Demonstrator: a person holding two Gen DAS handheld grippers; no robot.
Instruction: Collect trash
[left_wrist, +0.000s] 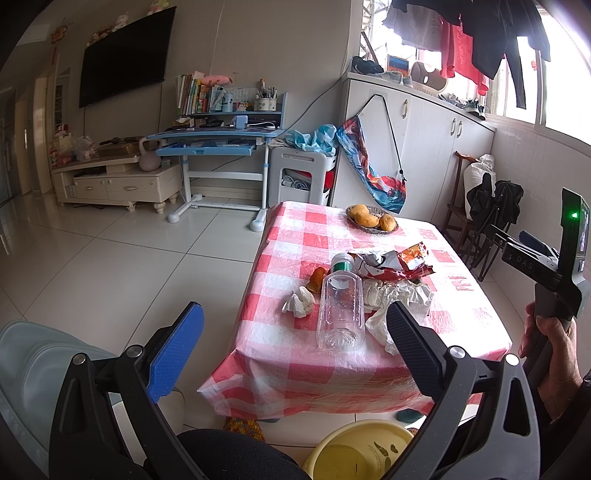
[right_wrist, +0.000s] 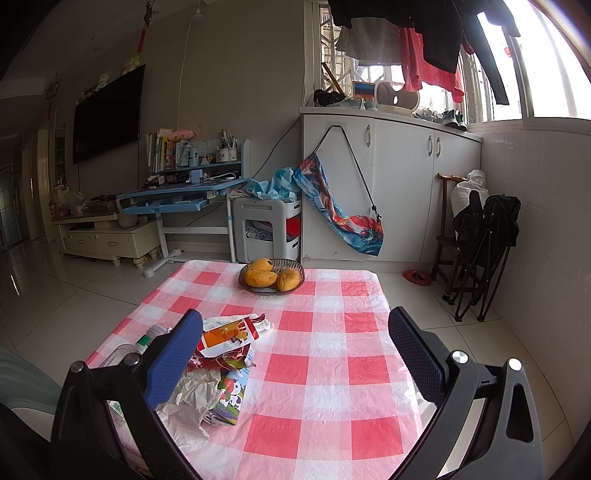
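Observation:
A heap of trash lies on the table with the red-and-white checked cloth (left_wrist: 291, 229): a clear plastic bottle (left_wrist: 340, 310) with a green cap, a crumpled tissue (left_wrist: 298, 302), an orange peel piece (left_wrist: 317, 280), a red snack wrapper (left_wrist: 391, 264) and crumpled white paper (left_wrist: 397, 295). My left gripper (left_wrist: 295, 341) hangs open before the table's near edge, nothing between its fingers. In the right wrist view, the snack wrapper (right_wrist: 227, 338), a small milk carton (right_wrist: 231, 400) and white paper (right_wrist: 192, 402) lie by the left finger. My right gripper (right_wrist: 295, 356) is open above the cloth (right_wrist: 332, 332).
A basket of mangoes (left_wrist: 371, 218) stands at the table's far end, also the basket (right_wrist: 271, 277). A yellow bin (left_wrist: 354, 450) sits on the floor under the near edge. A hand (left_wrist: 550, 343) holds the right gripper's handle. A folded black chair (right_wrist: 480, 251) and white cabinets (right_wrist: 406, 177) stand beyond.

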